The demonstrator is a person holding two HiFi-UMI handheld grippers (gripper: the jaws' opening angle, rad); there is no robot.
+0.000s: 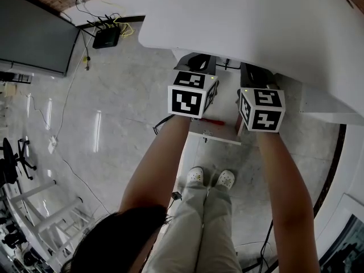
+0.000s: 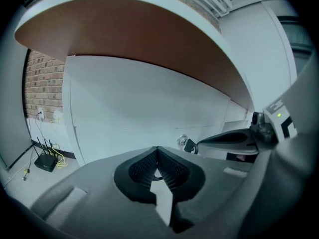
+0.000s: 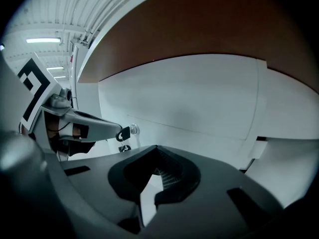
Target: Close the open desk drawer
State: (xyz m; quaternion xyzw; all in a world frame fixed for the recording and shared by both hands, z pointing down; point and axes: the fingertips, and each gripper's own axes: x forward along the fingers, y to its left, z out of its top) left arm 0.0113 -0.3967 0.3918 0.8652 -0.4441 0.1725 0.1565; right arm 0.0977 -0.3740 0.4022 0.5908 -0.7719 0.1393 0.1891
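Setting: seen from above, a person standing at a white desk (image 1: 256, 21) on a glossy grey floor (image 1: 114, 118), one hand-held gripper in each hand.
Drawer (image 1: 219, 134): white, pulled out from under the desk edge toward the person's feet, directly below the two marker cubes; a red object (image 1: 214, 121) visible inside it.
Left gripper (image 2: 157, 151): clenched, ribbed pads pressed together at the tips, nothing between them; aimed at a white panel (image 2: 149, 108) under the brown underside of the desk top.
Right gripper (image 3: 157, 151): likewise clenched and empty, pointed at the same white face from the other side.
Key (image 2: 188, 144): dark-headed, sitting in a silver lock on the white panel, between the two grippers; to the right of the left gripper's jaws and to the left of the right gripper's.
Contact: impossible to tell whether either set of jaws touches the panel.
Arms: both stretched forward, side by side, close together.
Feet: white shoes (image 1: 196, 176) just below the drawer in the head view.
Surroundings: a black router (image 1: 106, 37) with yellow cables on the floor by the wall, a large dark screen (image 1: 34, 36) at far left, brick wall (image 2: 42, 88) behind.
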